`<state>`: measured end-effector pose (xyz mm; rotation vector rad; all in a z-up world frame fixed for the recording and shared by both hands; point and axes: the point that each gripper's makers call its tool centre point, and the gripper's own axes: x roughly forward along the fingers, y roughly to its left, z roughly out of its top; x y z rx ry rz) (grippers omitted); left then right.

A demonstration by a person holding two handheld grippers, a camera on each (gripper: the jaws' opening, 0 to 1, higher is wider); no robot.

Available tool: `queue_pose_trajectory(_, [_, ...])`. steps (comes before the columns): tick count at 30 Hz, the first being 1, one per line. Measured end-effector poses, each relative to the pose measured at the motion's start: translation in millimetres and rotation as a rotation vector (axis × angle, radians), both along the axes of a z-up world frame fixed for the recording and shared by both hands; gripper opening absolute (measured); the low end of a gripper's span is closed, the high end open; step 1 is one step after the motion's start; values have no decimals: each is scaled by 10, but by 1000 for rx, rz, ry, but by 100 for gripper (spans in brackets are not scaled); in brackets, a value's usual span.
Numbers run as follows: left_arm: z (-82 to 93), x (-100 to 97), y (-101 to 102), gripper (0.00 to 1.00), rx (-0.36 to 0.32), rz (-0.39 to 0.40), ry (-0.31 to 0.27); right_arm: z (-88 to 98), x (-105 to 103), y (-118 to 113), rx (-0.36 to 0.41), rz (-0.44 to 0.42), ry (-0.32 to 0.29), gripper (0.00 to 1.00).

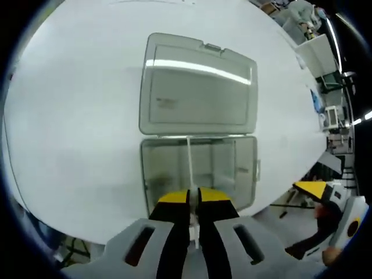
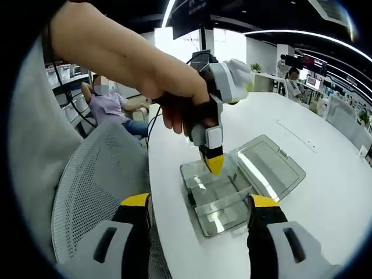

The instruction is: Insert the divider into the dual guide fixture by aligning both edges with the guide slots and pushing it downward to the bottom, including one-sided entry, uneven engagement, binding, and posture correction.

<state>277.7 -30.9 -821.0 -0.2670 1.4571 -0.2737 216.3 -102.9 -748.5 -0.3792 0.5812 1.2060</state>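
Left gripper view: divider (image 1: 189, 168) between fingers (image 1: 173, 200).

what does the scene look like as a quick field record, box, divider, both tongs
surface: white table
box: clear plastic organizer box, lid hinged open and lying flat on the table
divider: thin white divider standing upright over the box
left tongs: left tongs shut on the divider's edge, held by a hand above the box
right tongs: right tongs open, holding nothing, at the table's edge, short of the box
seating depth: cannot tell
background: mesh chair by the table
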Motion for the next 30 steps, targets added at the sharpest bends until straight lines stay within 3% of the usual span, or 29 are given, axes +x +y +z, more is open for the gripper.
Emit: queue_pose_trajectory(30, [-21, -6, 57, 1, 23, -6, 5, -8, 0, 10, 13, -9, 14, 64])
